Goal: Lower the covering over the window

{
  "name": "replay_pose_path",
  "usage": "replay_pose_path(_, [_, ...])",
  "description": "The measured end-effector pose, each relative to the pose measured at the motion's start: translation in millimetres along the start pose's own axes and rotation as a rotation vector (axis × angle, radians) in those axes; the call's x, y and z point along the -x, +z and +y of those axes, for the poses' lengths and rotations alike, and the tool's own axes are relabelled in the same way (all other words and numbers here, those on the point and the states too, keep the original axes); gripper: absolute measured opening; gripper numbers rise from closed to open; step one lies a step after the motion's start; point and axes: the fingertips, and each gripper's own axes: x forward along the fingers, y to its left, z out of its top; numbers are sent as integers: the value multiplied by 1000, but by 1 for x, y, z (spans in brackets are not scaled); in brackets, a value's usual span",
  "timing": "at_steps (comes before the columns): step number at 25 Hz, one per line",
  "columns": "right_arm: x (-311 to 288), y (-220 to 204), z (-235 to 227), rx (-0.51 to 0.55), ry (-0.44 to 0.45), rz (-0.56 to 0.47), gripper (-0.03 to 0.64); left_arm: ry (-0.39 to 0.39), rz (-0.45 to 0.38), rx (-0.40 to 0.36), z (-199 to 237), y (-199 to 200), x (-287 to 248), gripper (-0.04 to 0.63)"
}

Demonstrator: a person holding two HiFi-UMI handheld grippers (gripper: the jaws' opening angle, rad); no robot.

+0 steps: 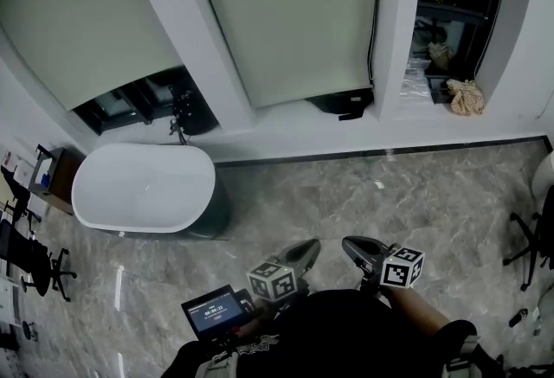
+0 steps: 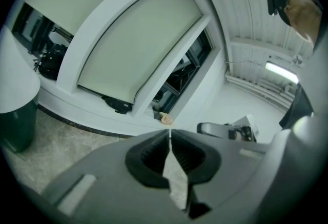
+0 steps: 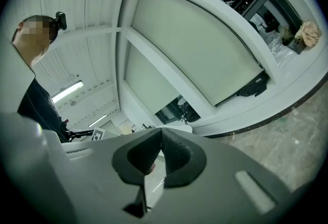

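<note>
Three windows line the far wall. A pale roller blind (image 1: 286, 13) covers most of the middle window, with a dark gap left at its foot. The left blind (image 1: 78, 13) hangs partway down. The right window (image 1: 459, 4) is dark and uncovered. A thin dark cord (image 1: 374, 13) runs down beside the middle blind. My left gripper (image 1: 303, 248) and right gripper (image 1: 355, 245) are held side by side low in the head view, well short of the windows, both shut and empty. The middle blind (image 2: 138, 48) lies ahead of the left gripper (image 2: 169, 133). The right gripper (image 3: 160, 131) also faces the blind (image 3: 200, 48).
A white oval tub (image 1: 143, 188) stands on the marble floor below the left window. A black device (image 1: 342, 102) and a beige cloth (image 1: 466, 96) lie on the sill. Office chairs (image 1: 30, 255) stand at the left, another chair (image 1: 528, 238) at the right. A small screen (image 1: 214, 310) sits near my body.
</note>
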Motion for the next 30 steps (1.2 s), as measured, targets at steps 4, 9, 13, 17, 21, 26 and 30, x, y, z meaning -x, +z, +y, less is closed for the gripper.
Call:
replay_pose_path(4, [-9,-18,9,32,-20,-3,8,-46,29,-23,6,-7,7,12])
replay_pose_path(9, [-7,-27,9,4,-52,-33,8,-58,50,-19,14,-19,17,12])
replay_pose_path(13, [-8,-35,9,5,-50,-13,8,-29,39,-13,12,-15,25,12])
replay_pose_path(17, [-11,-33,9,8,-46,-7,7,-23,29,-4,10,-14,29,12])
replay_pose_path(21, [-15,-35,15,11,-43,4,7,-22,19,-7,12,-11,33,11])
replay_pose_path(26, [-15,-38,15,16,-43,4,7,-46,22,-14,18,-22,31,11])
replay_pose_path(30, [-15,-41,17,20,-41,3,6,-47,26,-15,19,-23,31,11])
